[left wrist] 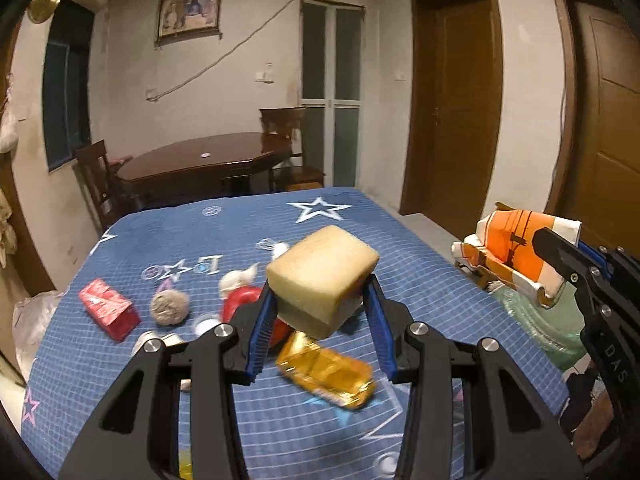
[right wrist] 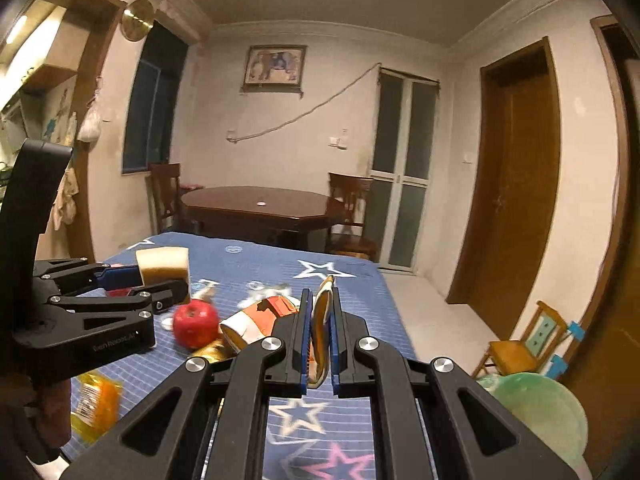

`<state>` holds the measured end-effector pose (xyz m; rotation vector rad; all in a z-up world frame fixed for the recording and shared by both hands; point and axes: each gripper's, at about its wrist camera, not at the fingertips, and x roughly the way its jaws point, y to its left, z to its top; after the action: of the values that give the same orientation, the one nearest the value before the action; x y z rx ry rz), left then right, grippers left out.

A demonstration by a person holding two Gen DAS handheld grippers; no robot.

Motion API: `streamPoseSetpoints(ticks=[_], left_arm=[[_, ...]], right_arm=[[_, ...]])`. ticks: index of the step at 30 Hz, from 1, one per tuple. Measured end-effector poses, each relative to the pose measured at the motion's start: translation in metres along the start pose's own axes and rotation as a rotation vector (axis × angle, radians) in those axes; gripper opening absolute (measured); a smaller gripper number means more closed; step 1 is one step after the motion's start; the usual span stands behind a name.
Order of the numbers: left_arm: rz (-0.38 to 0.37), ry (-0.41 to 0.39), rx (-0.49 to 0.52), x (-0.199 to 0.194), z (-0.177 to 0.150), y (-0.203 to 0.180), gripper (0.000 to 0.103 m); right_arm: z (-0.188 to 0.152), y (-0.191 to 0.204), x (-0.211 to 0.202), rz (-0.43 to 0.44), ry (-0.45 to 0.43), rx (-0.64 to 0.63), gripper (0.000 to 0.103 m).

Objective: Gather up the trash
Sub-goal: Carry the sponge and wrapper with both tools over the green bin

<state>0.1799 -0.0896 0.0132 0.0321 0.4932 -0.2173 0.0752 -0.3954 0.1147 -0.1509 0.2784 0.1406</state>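
Right wrist, green basin (right wrist: pixel 536 400), contents unseen

– What hangs on the far wall?
– A framed picture (left wrist: pixel 189 13) of an animal, with a loose cable (left wrist: pixel 224 56) slanting down below it. A dark window (left wrist: pixel 66 88) is on the left wall.
– And the furniture?
– A dark wooden table (left wrist: pixel 176 168) with a small white disc (left wrist: pixel 205 155) near the middle of its tabletop. One chair (left wrist: pixel 94 168) stands at its left edge, another (left wrist: pixel 282 120) at its far right corner.
– Doors?
– A frosted glass double door (left wrist: pixel 331 92) behind that corner, and two brown doors (left wrist: pixel 460 96) on the right wall. A small yellow chair (right wrist: pixel 532 340) stands on the floor beside them.
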Motion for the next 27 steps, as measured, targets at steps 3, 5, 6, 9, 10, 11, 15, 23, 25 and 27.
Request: streamPoseSetpoints(ticks=[3, 5, 6, 9, 10, 11, 15, 23, 25, 27], left_arm=[[-0.035, 0.000, 0.016, 0.008, 0.006, -0.022, 0.042], [-0.059, -0.002, 0.026, 0.012, 0.008, -0.036, 0.042], [-0.077, -0.004, 0.034, 0.015, 0.011, -0.048, 0.042], [-0.124, -0.006, 0.059, 0.022, 0.017, -0.079, 0.042], [-0.138, -0.006, 0.066, 0.024, 0.018, -0.086, 0.042], [-0.152, -0.007, 0.075, 0.026, 0.020, -0.095, 0.042], [-0.224, 0.006, 0.112, 0.040, 0.025, -0.138, 0.042], [-0.372, 0.086, 0.193, 0.075, 0.027, -0.225, 0.042], [-0.414, 0.127, 0.217, 0.089, 0.026, -0.245, 0.042], [-0.446, 0.164, 0.234, 0.101, 0.024, -0.261, 0.042]], right_arm=[[-0.001, -0.028, -0.008, -0.042, 0.002, 0.009, 0.008], [-0.001, -0.053, -0.013, -0.080, 0.003, 0.017, 0.008], [-0.001, -0.064, -0.016, -0.097, 0.004, 0.019, 0.008], [-0.004, -0.102, -0.025, -0.149, 0.009, 0.028, 0.008], [-0.006, -0.113, -0.028, -0.164, 0.011, 0.031, 0.008], [-0.008, -0.127, -0.032, -0.186, 0.014, 0.035, 0.008], [-0.016, -0.183, -0.042, -0.264, 0.035, 0.058, 0.008], [-0.044, -0.295, -0.053, -0.374, 0.148, 0.110, 0.008], [-0.054, -0.324, -0.051, -0.383, 0.198, 0.139, 0.008], [-0.064, -0.346, -0.044, -0.379, 0.243, 0.167, 0.008]])
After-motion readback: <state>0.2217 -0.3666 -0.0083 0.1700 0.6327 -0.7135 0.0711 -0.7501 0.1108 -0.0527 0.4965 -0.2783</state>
